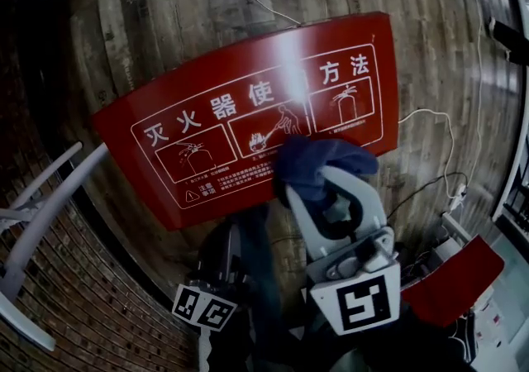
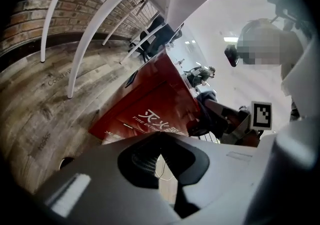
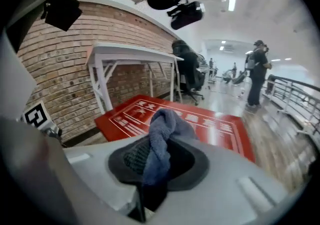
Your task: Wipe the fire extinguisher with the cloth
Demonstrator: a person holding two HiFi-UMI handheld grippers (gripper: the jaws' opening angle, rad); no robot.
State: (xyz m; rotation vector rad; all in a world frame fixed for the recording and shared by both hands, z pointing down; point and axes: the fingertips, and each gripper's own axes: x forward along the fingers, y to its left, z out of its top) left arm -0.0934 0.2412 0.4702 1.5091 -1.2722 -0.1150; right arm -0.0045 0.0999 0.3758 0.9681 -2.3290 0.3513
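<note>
A red fire extinguisher box with white Chinese print lies on the wooden floor; no extinguisher itself shows. My right gripper hangs over the box's near edge, shut on a bunched blue cloth. In the right gripper view the cloth stands up between the jaws, with the box beyond it. My left gripper is lower and to the left, in front of the box, its jaws together at the tips with nothing in them. In the left gripper view the box lies ahead and the right gripper with the cloth is at its right end.
A white table frame stands at the left against a brick wall. A white cable runs over the floor right of the box. A red object lies at the lower right. People stand far down the hall.
</note>
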